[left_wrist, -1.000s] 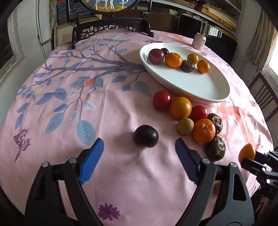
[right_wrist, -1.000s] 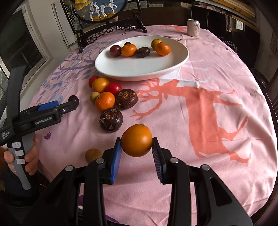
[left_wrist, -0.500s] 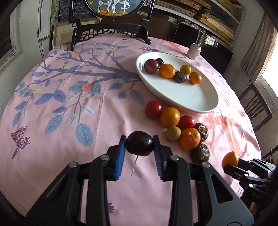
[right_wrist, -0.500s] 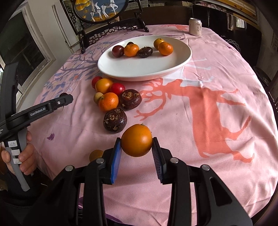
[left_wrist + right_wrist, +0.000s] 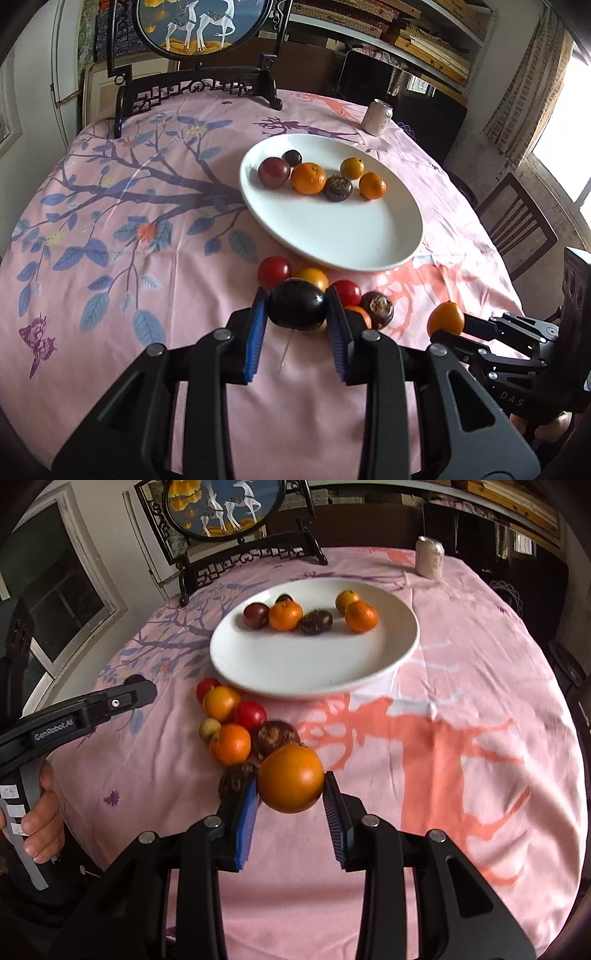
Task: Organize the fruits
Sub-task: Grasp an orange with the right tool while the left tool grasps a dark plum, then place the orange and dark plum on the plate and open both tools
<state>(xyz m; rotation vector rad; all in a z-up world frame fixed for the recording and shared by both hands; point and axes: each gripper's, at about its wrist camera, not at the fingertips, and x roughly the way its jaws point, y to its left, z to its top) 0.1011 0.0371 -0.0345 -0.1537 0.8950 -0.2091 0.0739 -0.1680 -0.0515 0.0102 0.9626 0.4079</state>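
My left gripper (image 5: 296, 311) is shut on a dark purple plum (image 5: 297, 309), lifted off the pink tablecloth. An orange fruit (image 5: 290, 778) sits clamped in my right gripper (image 5: 290, 794), also held above the cloth. The same orange fruit (image 5: 445, 318) shows at the right of the left wrist view. A white oval plate (image 5: 332, 236) further back holds several fruits along its far side. Between the plate and the grippers a cluster of loose fruits (image 5: 236, 722) lies on the cloth, partly hidden behind the held plum in the left wrist view.
A drink can (image 5: 377, 117) stands at the table's far edge. A carved dark stand with a round painted screen (image 5: 201, 22) rises at the back. A wooden chair (image 5: 517, 225) stands off the table's right side. A person's hand (image 5: 40, 830) grips the left tool's handle.
The left gripper closed around the dark plum and lifted it off the cloth, leaving a thin stalk behind. The right gripper rose and moved forward with the orange fruit.
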